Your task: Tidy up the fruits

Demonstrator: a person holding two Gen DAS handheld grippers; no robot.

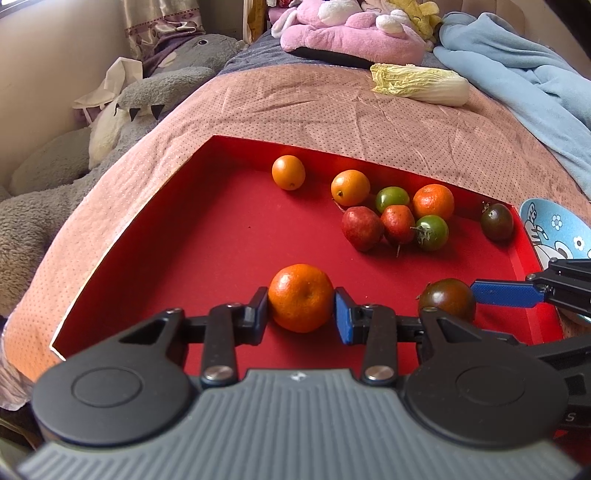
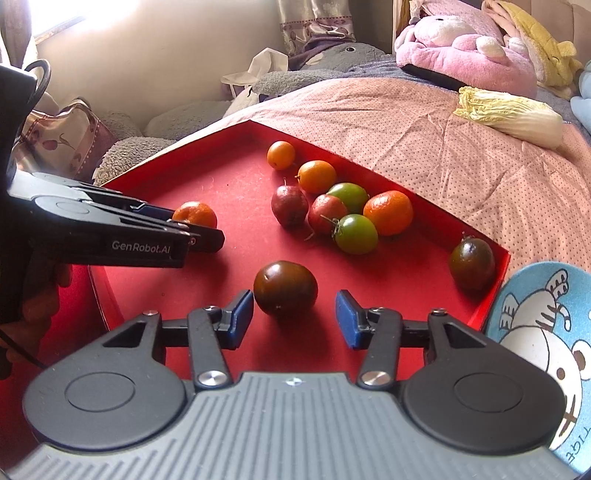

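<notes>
A red tray (image 1: 229,229) lies on a bed and holds several fruits. My left gripper (image 1: 301,314) has its pads against both sides of an orange tangerine (image 1: 300,297) that rests on the tray floor; it also shows in the right wrist view (image 2: 195,214). My right gripper (image 2: 294,319) is open, with a dark brown tomato (image 2: 285,288) between its fingers, nearer the left pad. That tomato also shows in the left wrist view (image 1: 447,300). A cluster of oranges, green tomatoes and red fruits (image 2: 343,210) sits toward the tray's far side.
Another dark tomato (image 2: 472,263) sits in the tray's right corner. A blue cartoon plate (image 2: 539,332) lies just right of the tray. A napa cabbage (image 1: 421,84), plush toys (image 1: 351,33) and a blue blanket (image 1: 517,74) lie further back on the bed.
</notes>
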